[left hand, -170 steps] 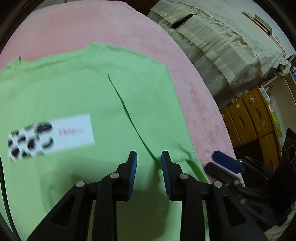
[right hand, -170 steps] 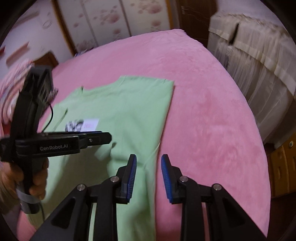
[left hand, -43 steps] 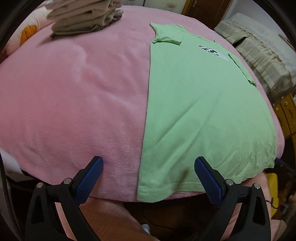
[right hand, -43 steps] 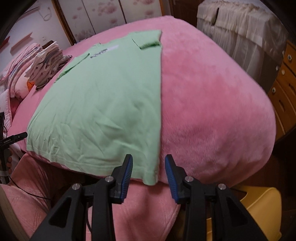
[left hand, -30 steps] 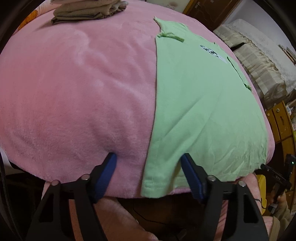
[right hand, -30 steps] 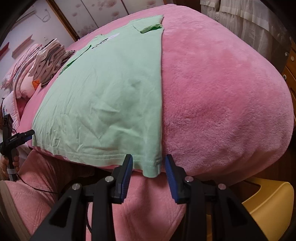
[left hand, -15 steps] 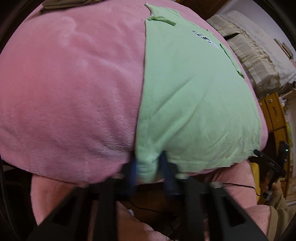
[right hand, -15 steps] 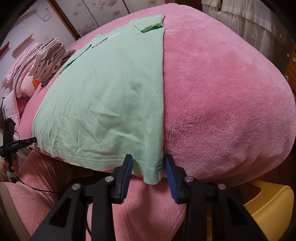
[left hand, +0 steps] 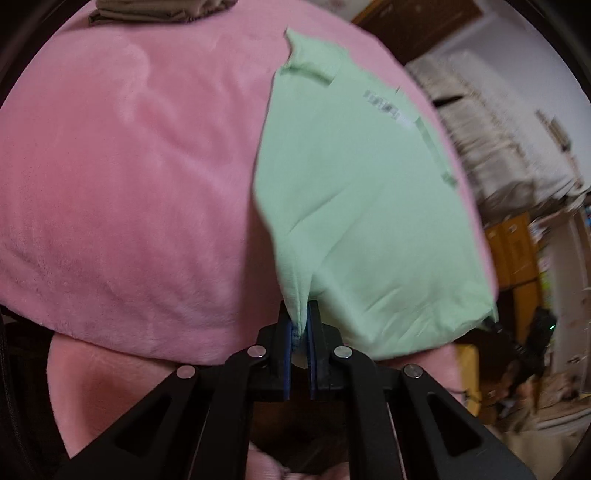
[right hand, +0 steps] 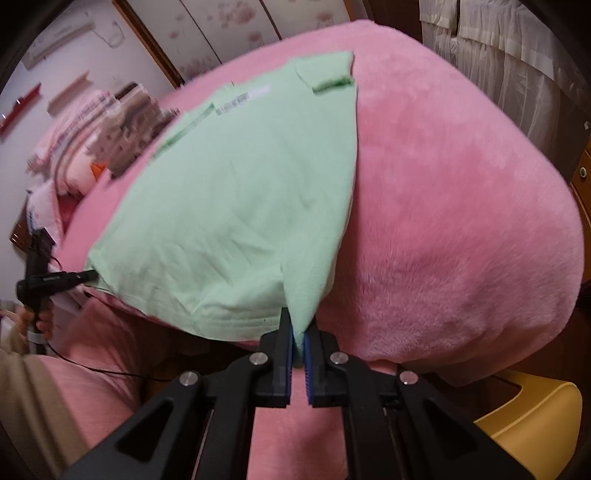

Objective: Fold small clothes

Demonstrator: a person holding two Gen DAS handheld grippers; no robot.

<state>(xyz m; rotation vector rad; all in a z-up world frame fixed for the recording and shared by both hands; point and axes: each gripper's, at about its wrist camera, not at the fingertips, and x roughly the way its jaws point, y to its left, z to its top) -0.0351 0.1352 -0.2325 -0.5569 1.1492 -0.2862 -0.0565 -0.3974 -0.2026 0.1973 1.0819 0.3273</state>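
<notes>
Left wrist view: my left gripper (left hand: 298, 334) has its jaws pressed together on the near left corner of the green shirt (left hand: 354, 206). The blue pads (left hand: 286, 354) pinch the hem, and the cloth rises from them in a taut peak with creases fanning toward the far side. From that corner the shirt spreads away over the pink blanket (left hand: 122, 177), its left edge running to a folded sleeve (left hand: 314, 59) at the far end. A blurred printed label (left hand: 384, 105) sits near the collar. The near hem runs right to the other corner, where the picture is too blurred to read the grip. Folded brown clothes (left hand: 159, 9) lie at the far left edge of the blanket. A wooden cabinet (left hand: 513, 251) stands at right.

Right wrist view: my right gripper (right hand: 298, 338) has its jaws pressed together on the near right corner of the shirt (right hand: 240, 199), the cloth drawn into a point between the pads. The hem sags between this corner and the left one, where the left gripper (right hand: 88, 275) meets the cloth, carried by a hand (right hand: 38, 319). The blanket (right hand: 443, 221) lies bare to the right of the shirt. A stack of folded clothes (right hand: 125, 136) sits far left, blurred. A yellow stool (right hand: 532, 417) shows at near right.
</notes>
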